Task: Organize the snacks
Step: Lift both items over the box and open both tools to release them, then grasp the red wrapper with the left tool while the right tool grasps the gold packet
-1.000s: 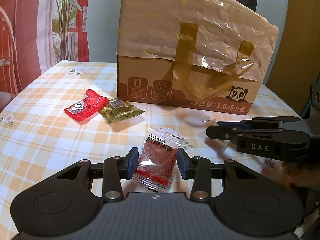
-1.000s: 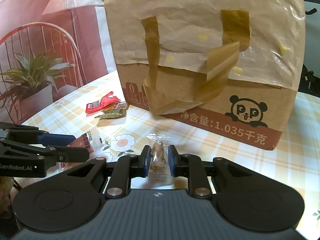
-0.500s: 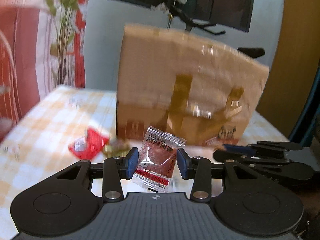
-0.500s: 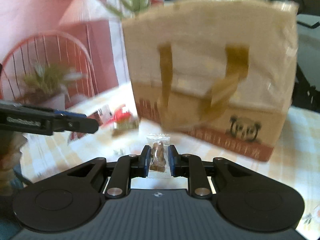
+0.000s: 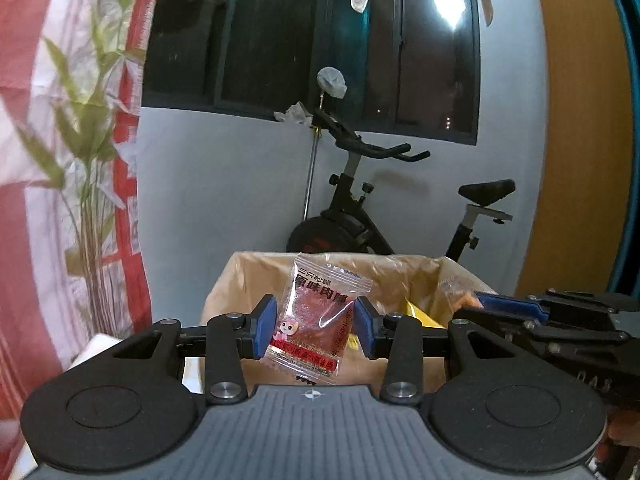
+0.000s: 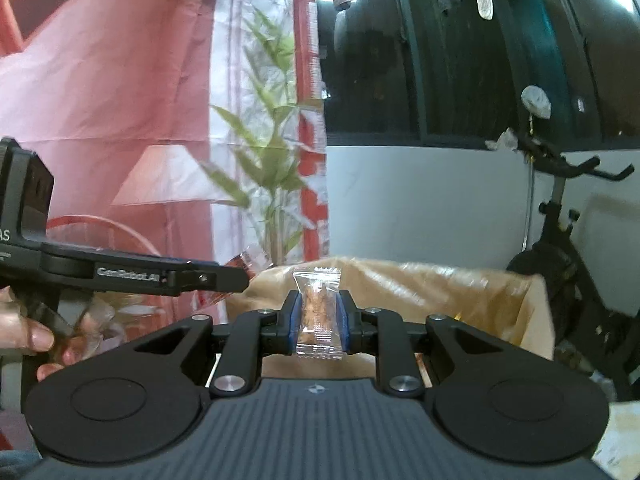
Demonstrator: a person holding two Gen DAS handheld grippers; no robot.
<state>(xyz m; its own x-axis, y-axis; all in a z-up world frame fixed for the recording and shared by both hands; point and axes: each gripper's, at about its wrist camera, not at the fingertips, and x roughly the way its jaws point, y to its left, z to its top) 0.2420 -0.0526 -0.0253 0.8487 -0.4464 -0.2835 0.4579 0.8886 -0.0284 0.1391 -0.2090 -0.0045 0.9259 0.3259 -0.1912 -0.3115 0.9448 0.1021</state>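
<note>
My left gripper (image 5: pixel 316 326) is shut on a clear packet of red meat snack (image 5: pixel 320 316) and holds it up at the near rim of the open cardboard box (image 5: pixel 240 280). My right gripper (image 6: pixel 319 318) is shut on a small clear packet of brown nuts (image 6: pixel 318 308), held at the box's rim (image 6: pixel 420 280). The box is lined with a plastic bag, and yellow and orange packets (image 5: pixel 420 316) lie inside. The right gripper shows at the right of the left wrist view (image 5: pixel 500 306). The left gripper shows at the left of the right wrist view (image 6: pixel 236 276).
An exercise bike (image 5: pixel 360 208) stands behind the box against the pale wall. A red and white curtain with a plant print (image 5: pixel 80 160) hangs to the left. A wooden door (image 5: pixel 580 160) is at the right. The tabletop is out of view.
Both grippers have risen from the tabletop with their packets, from in front of the box up to its open top. The red and green packets on the table have dropped out of view.
</note>
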